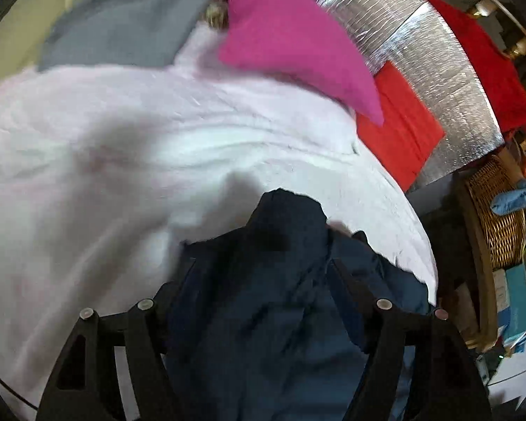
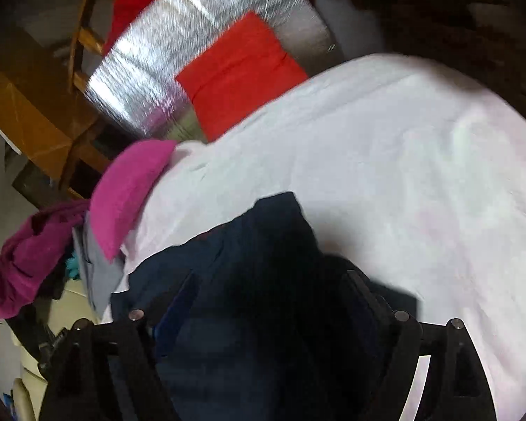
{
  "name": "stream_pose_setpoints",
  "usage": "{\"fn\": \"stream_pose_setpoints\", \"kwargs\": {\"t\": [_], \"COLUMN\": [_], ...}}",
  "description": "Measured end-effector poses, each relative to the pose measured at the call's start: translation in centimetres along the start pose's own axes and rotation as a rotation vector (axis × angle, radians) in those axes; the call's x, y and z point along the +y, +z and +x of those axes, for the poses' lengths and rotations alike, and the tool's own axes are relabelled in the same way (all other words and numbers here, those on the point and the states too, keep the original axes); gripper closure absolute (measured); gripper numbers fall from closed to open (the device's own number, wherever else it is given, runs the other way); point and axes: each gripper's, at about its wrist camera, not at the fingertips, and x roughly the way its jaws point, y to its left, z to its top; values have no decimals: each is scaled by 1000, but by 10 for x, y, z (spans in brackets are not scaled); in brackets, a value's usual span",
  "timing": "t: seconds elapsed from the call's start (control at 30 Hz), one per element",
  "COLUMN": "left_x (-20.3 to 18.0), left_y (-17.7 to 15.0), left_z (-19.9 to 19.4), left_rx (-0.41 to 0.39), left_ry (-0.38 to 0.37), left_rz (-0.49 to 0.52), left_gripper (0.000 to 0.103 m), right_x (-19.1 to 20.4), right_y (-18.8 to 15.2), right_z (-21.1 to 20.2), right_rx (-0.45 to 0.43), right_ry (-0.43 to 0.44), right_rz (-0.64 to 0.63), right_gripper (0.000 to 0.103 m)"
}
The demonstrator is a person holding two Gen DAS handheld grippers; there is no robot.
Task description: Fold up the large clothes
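Both the left gripper [image 1: 263, 263] and right gripper [image 2: 273, 280] are standing with jaws spread open around the navy garment [image 1: 273, 315], which is lying slack on the white sheet [image 1: 122, 147], apparently released for folding.

Support surface: bed under a white sheet [image 1: 122, 161]. Navy garment [image 1: 270, 298] lies at its near edge. Pink cushion [image 1: 284, 38] and grey cloth [image 1: 122, 24] lie far.
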Motion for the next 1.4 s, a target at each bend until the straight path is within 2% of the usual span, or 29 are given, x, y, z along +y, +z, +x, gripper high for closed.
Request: {"fn": "stream_pose_setpoints", "kwargs": {"t": [0.13,0.2,0.23,0.27,0.3,0.33,0.4,0.43,0.5,0.57,0.6,0.67,0.73,0.8,0.83,0.9,0.97,1.0,1.07,1.13,1.2,1.27,1.33,1.4], "left_x": [2,-5,-12,-17,-21,-25,-25,-28,-39,-47,-47,-33,-24,-22,-24,-30,-40,-50,-68,-83,-94,-94,-87,-78], "left_y": [13,17,18,17,16,16,18,20,23,24,24,24,25,26,26,27,24,19,8,-4,-16,-21,-24,-23], "left_z": [27,35,39,43,47,51,51,45,38,37,42,62,70,61,54,33,3,-13,-25,-21,-4,21,47,64], "left_rx": [16,25,26,20,15,12,-2,-39,-96,-145,-148,-84,-43,-50,-66,-121,-234,-293,-310,-264,-188,-109,-33,13], "left_ry": [-33,-60,-55,-18,17,31,21,-10,-14,39,64,104,113,115,116,120,128,143,142,124,144,230,303,335], "left_rz": [-43,-18,9,42,70,82,72,76,119,181,188,139,103,85,87,96,138,197,306,397,460,482,474,449], "left_gripper": [30,34,41,60,69,72,81,82,83,83,82,79,72,63,60,44,38,33,29,28,28,28,28,28], "right_x": [6,9,12,17,19,22,28,33,30,18,13,-4,-13,-22,-23,-14,8,28,64,98,127,146,140,132], "right_y": [16,15,13,10,8,8,9,11,11,15,16,12,11,12,12,11,6,2,-8,-21,-34,-41,-44,-44], "right_z": [43,62,65,66,64,59,46,37,28,43,59,80,82,65,51,24,7,2,8,27,51,84,109,134], "right_rx": [77,130,133,119,108,86,21,-32,-102,-108,-70,-12,-8,-57,-98,-178,-215,-214,-162,-83,-13,48,87,111], "right_ry": [-58,-82,-102,-145,-153,-159,-171,-170,-167,-182,-188,-203,-215,-243,-234,-230,-197,-166,-114,-67,-34,-36,-69,-115], "right_rz": [-85,-136,-165,-217,-249,-262,-282,-286,-260,-201,-173,-108,-57,1,12,-12,-84,-153,-268,-352,-406,-418,-394,-368], "right_gripper": [17,19,34,47,69,79,85,86,86,86,86,79,47,28,27,27,27,29,43,63,65,65,65,67]}}
